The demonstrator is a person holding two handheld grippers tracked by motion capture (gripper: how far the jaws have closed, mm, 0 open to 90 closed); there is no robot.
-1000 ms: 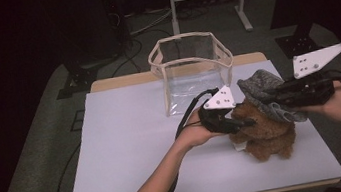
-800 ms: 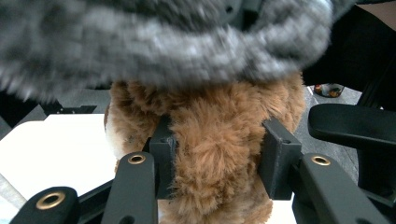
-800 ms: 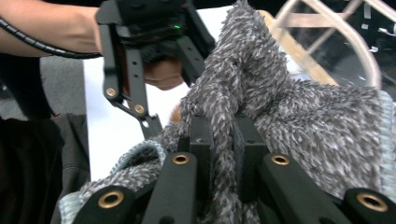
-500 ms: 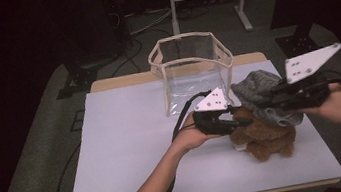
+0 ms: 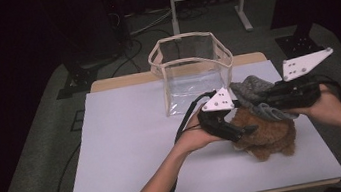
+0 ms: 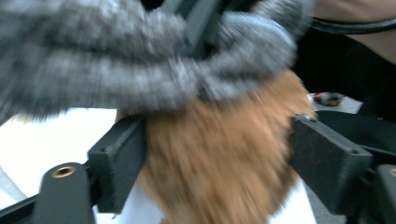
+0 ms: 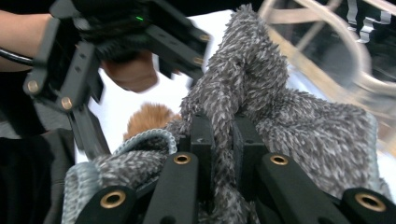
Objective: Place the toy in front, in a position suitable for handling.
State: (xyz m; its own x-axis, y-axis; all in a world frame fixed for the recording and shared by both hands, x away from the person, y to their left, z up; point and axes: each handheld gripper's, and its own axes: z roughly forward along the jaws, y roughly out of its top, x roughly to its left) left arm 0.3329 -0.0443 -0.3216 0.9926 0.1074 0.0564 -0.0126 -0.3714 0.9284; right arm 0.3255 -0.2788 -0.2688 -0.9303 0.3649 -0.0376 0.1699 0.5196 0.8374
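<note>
white table [image 5: 130, 147], grey carpet [image 5: 42, 169], dark room

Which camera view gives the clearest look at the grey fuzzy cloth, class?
The right gripper view: the grey cloth is sharp there, pinched between the right gripper jaws. The left gripper view shows it blurred across the top, above brown fur. The high view shows it small, beside the clear container.

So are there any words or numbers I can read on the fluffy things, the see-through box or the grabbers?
None: no words or numbers can be read.
Grey fuzzy cloth: bare.
Brown furry cloth: bare.
Clear bin: bare.
Grey plates on the left gripper and right gripper: small dots, no writing.
A green light in the right gripper view, no text.
</note>
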